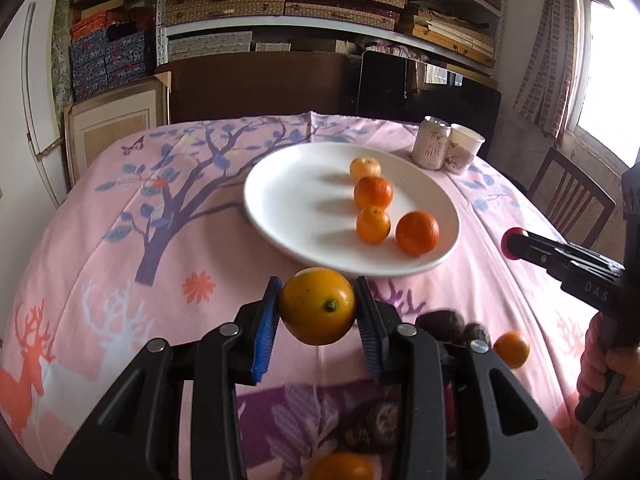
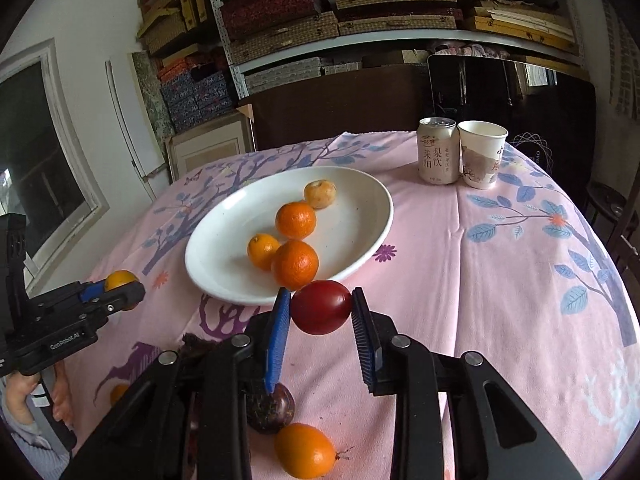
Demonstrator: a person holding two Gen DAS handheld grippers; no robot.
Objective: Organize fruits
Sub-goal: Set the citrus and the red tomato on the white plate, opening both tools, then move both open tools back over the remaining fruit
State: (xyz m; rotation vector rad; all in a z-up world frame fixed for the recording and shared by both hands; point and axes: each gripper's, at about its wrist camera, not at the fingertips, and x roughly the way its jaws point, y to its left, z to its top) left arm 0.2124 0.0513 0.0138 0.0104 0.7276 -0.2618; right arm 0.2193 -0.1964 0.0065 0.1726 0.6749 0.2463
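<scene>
Between the blue pads of your left gripper (image 1: 317, 307) sits a yellow-orange fruit (image 1: 317, 305), squeezed tight and held up off the pink tablecloth (image 1: 120, 280). Just past its tips is the white plate (image 1: 280, 208), with four small oranges (image 1: 373, 193) resting on the side nearer your right gripper. Your right gripper (image 2: 321, 307) is clamped on a dark red fruit (image 2: 321, 306), also lifted above the cloth, and the plate's near rim is right in front of it. Below that gripper, close to you, a dark purple fruit (image 2: 270, 410) and an orange fruit (image 2: 305, 455) lie on the cloth, touching or almost touching each other. Far beyond the plate, off to the right of both grippers, a drink can (image 2: 437, 150) and a paper cup (image 2: 482, 154) stand side by side, touching. From the left wrist view you can see your right gripper off to the right, with a hand (image 1: 604, 364) around its handle.
</scene>
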